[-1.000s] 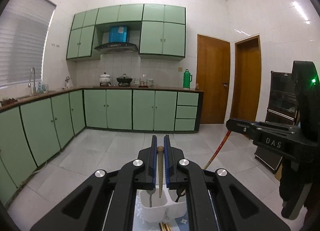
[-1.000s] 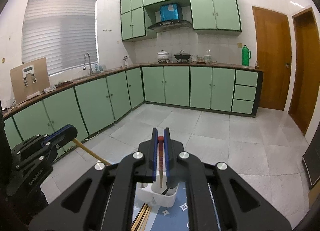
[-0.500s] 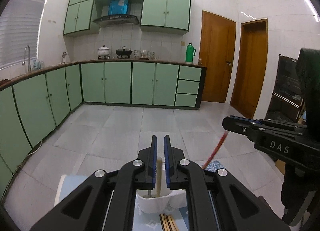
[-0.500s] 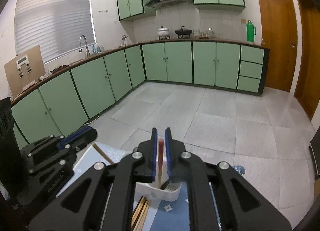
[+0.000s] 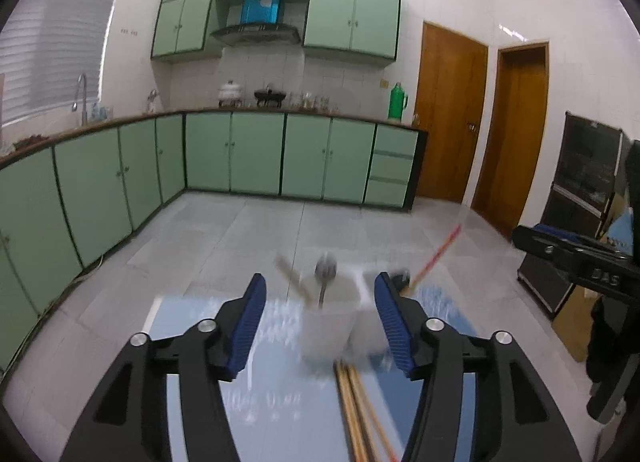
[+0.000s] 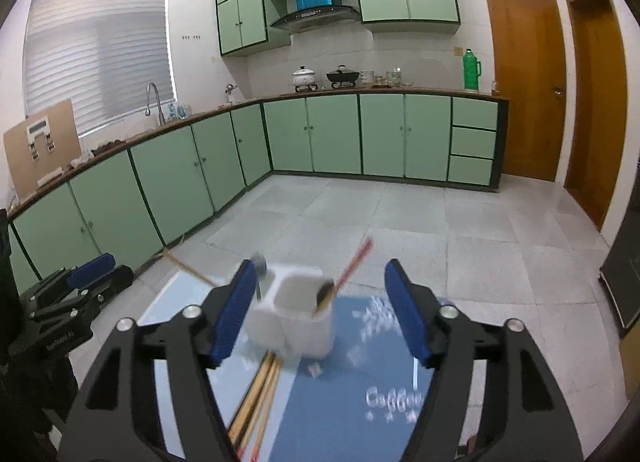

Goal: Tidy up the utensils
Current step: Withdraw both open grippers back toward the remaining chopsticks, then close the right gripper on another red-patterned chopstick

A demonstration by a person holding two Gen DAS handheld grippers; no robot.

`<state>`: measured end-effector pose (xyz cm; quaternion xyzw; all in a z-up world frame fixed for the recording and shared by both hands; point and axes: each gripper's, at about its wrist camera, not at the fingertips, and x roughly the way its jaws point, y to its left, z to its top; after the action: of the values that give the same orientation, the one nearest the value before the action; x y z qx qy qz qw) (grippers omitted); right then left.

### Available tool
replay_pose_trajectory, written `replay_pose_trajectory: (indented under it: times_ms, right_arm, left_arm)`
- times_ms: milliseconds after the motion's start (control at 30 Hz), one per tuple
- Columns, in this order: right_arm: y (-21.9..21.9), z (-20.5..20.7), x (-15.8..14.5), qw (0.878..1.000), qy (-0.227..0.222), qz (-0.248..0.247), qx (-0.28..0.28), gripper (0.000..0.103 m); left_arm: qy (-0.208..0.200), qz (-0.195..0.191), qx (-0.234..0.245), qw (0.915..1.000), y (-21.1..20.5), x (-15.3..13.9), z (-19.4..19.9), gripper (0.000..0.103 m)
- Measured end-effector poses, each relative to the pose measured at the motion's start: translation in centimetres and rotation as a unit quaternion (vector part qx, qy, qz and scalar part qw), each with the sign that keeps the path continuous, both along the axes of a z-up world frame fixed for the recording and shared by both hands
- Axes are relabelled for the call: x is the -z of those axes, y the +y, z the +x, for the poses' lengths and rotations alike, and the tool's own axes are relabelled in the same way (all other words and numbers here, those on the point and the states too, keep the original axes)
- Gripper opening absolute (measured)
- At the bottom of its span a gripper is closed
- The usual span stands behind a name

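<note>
A white two-compartment utensil holder stands on a blue mat. In the left wrist view it holds a metal spoon and a wooden chopstick; a red-tipped chopstick leans out of the other compartment. My left gripper is open and empty just before the holder. My right gripper is open and empty around the holder. Several wooden chopsticks lie on the mat in front of the holder.
The table edge lies just behind the holder, with tiled floor beyond. Green cabinets line the back and left walls. The other gripper shows at the right of the left wrist view and the left of the right wrist view.
Both grippers have opened and let go of their chopsticks, which now stand in the holder. Both have tilted down toward the table.
</note>
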<state>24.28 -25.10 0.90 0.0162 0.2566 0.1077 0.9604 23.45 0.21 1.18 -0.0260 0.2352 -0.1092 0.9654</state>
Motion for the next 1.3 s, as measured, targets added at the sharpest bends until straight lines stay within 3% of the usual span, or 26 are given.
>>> replay_pose_trajectory:
  times_ms: [300, 567, 933, 1133, 1300]
  right_arm:
    - [0.8, -6.6, 9.2, 0.997, 0.073, 0.011, 0.017, 0.072]
    - [3.7, -10.1, 15.8, 0.992, 0.125, 0.011, 0.016, 0.072]
    - [6.3, -12.2, 19.7, 0.988, 0.155, -0.017, 0.001, 0.065]
    - [7.6, -12.5, 20.8, 0.985, 0.169, -0.03, -0.009, 0.054]
    - [8.5, -12.4, 21.2, 0.983, 0.179, -0.041, -0.017, 0.036]
  left_arm:
    - [0.1, 0.036, -0.014, 0.9943, 0.8, 9.2, -4.9, 0.059]
    - [0.155, 0.053, -0.018, 0.9863, 0.3, 15.2, -6.7, 0.059]
    - [0.185, 0.06, -0.02, 0.9807, 0.7, 17.6, -7.6, 0.059]
    - [0.197, 0.059, -0.021, 0.9784, 1.1, 18.2, -8.1, 0.059]
    - [0.197, 0.053, -0.022, 0.9786, 1.5, 18.1, -8.3, 0.059]
